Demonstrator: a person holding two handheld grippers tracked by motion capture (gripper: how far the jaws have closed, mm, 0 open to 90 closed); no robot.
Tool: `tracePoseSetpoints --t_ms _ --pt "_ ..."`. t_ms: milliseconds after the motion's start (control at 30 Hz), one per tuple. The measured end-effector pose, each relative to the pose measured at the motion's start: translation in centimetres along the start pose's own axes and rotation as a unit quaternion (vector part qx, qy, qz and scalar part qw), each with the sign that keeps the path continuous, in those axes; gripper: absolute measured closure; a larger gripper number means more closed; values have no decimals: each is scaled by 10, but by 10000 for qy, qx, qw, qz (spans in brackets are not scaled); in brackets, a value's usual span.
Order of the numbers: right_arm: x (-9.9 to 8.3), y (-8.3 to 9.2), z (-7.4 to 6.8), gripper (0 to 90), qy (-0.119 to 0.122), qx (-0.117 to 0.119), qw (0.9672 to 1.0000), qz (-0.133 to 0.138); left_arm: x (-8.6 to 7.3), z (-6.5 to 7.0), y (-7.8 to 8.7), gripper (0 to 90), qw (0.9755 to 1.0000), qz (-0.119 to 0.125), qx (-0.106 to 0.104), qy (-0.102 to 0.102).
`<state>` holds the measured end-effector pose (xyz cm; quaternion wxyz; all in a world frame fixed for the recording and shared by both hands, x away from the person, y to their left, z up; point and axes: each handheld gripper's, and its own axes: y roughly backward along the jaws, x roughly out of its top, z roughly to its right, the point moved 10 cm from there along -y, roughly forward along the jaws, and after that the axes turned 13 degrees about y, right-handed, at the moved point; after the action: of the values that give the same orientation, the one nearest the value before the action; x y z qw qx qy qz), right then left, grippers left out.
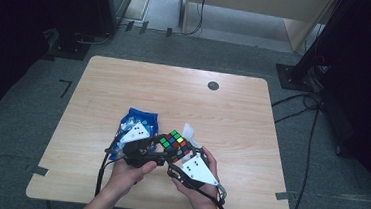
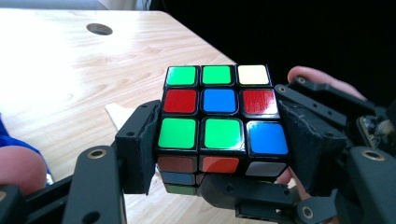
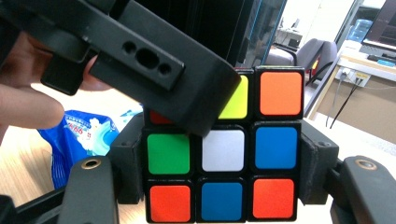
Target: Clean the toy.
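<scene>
A scrambled puzzle cube (image 1: 175, 145) is being held just above the desk (image 1: 233, 113), near its front edge, at about five o'clock from the blue snack bag (image 1: 137, 123) lying there. Judged from the mixed colours on every face shown, the turning work is being carried on with much left to be done; no face is matched yet.

The cube is being pinched across its lower layers by the right claw (image 3: 219, 186), whose pads are being pressed on both sides at three and nine o'clock. The left claw (image 2: 219, 154) is being set around the cube from the other side, moderately spread, its pads being pressed against the cube's flanks in the left gripper view. A white scrap (image 1: 189, 131) is lying behind the cube at twelve o'clock.
</scene>
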<state>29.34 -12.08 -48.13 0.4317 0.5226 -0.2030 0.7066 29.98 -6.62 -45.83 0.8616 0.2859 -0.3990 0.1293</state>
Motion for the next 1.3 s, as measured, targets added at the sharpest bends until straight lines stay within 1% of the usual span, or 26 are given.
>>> tracePoseSetpoints --t_ms 33,67,100,200,233,267,300,333,367,400,433,533,567,700,733,767,800,833,867,900,933,967,1000,1067,1200,1300 --pt "0 0 0 343 22 10 10000 -12 -1 1 0 345 9997 -24 103 -214" --pt "0 0 0 343 22 10 10000 -12 -1 1 0 345 9997 -24 103 -214" --pt "-1 -1 -1 341 31 34 10000 -64 -2 3 0 345 9987 -52 202 -472" --pt "-1 -1 -2 332 -3 121 9999 -118 -4 6 0 345 9960 -79 310 -836" --pt "-1 -1 -2 329 -19 127 9998 -136 -4 7 0 345 9950 -94 346 -930" --pt "-1 -1 -2 329 -19 127 9998 -136 -4 7 0 345 9950 -94 346 -930" --pt "-1 -1 -3 324 -60 159 9998 -146 -5 7 0 345 9931 -139 421 -1083" --pt "-1 -1 -4 322 -60 167 9997 -162 -5 7 1 346 9918 -169 473 -1171" --pt "-2 -2 -4 320 -44 169 9997 -168 -6 7 0 346 9911 -188 509 -1215" --pt "-3 -2 -5 318 -46 167 9996 -201 -6 7 0 346 9911 -188 509 -1215" --pt "-3 -3 -5 317 -66 180 9996 -219 -7 7 0 346 9901 -245 559 -1266" --pt "-4 -3 -6 317 -86 194 9995 -234 -7 6 -1 346 9906 -252 556 -1226" --pt "-4 -3 -5 318 -111 207 9995 -212 -7 6 -1 346 9919 -259 511 -1132" --pt "-4 -3 -6 319 -248 246 9992 -216 -6 4 -1 346 9933 -287 497 -1005" --pt "-4 -3 -6 319 -248 246 9992 -216 -6 4 -1 346 9933 -287 497 -1005" --pt "-3 -2 -5 318 -244 245 9992 -197 -5 2 0 345 9949 -282 422 -872" --pt "-3 -2 -5 317 -237 245 9993 -183 -5 2 0 346 9949 -282 422 -872" --pt "-3 -2 -5 313 -228 253 9993 -179 -4 1 1 346 9963 -281 335 -734" --pt "-2 -2 -6 308 -242 268 9992 -186 -4 1 1 346 9963 -281 335 -734" --pt "-3 -2 -7 305 -249 271 9991 -203 -1 -1 3 346 9978 -258 214 -576" --pt "-3 -3 -7 304 -244 275 9991 -221 0 -2 4 346 9980 -242 206 -542" --pt "-3 -3 -7 302 -207 292 9992 -202 1 -2 5 346 9982 -219 210 -517" --pt "-3 -3 -8 301 -233 290 9991 -226 2 -3 6 346 9983 -208 214 -504" --pt "-3 -4 -9 296 -229 297 9990 -241 2 -3 6 346 9982 -210 228 -523" --pt "-2 -4 -8 283 -194 271 9992 -224 -1 -1 4 346 9978 -257 224 -566" --pt "-3 -4 -8 282 -238 250 9990 -274 -3 2 1 346 9976 -323 204 -576"
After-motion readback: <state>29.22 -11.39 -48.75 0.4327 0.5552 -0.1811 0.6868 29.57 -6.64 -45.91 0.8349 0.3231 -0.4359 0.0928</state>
